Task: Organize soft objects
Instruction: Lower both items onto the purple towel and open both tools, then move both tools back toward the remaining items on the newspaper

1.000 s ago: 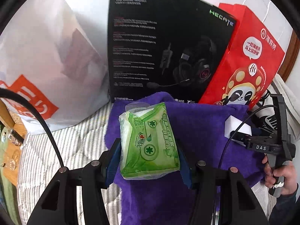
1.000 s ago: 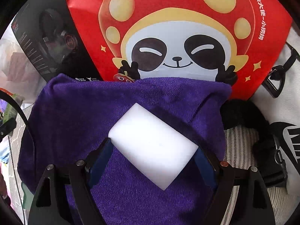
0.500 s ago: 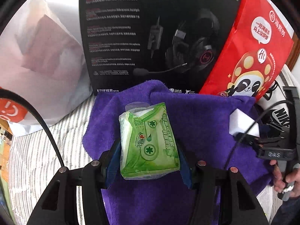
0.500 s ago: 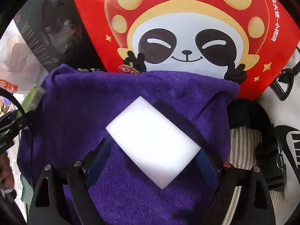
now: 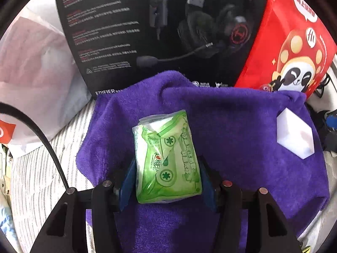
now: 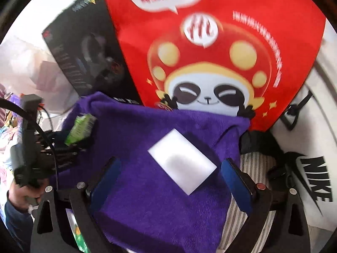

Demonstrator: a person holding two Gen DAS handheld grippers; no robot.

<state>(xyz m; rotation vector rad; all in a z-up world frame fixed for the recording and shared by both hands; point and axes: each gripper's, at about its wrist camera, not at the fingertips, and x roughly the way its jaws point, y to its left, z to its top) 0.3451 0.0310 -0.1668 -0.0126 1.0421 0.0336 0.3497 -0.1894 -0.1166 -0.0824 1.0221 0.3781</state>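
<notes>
The left gripper [image 5: 167, 181] is shown clamped on the green wipes pack [image 5: 167, 162], which is held above the purple towel [image 5: 242, 126]; whether the pack's underside touches the towel cannot be told. The right gripper [image 6: 171, 181] is shown with its blue pads [image 6: 237, 186] spread apart, the white sponge block [image 6: 182, 161] lying between them on the towel, untouched. In the left wrist view the same block [image 5: 294, 133] is seen near the towel's right edge, well apart from the pack.

Risks, as judged from this arrangement: the pack is a slack film pouch gripped near its lower end, so it could sag or slip sideways if released on the towel's raised fold. The sponge lies cornerwise to the pads; a closing grip would probably meet its corners, and the block could be rotated or squeezed out. The towel, draped loosely over striped bedding [image 5: 42, 179], could be dragged if a pad catches the pile.

Poorly resolved: the right wrist view is motion-blurred, so the red panda bag [image 6: 221, 52] and black headset box [image 6: 84, 63] are smeared. The towel's near edge is hidden behind the gripper frames.
</notes>
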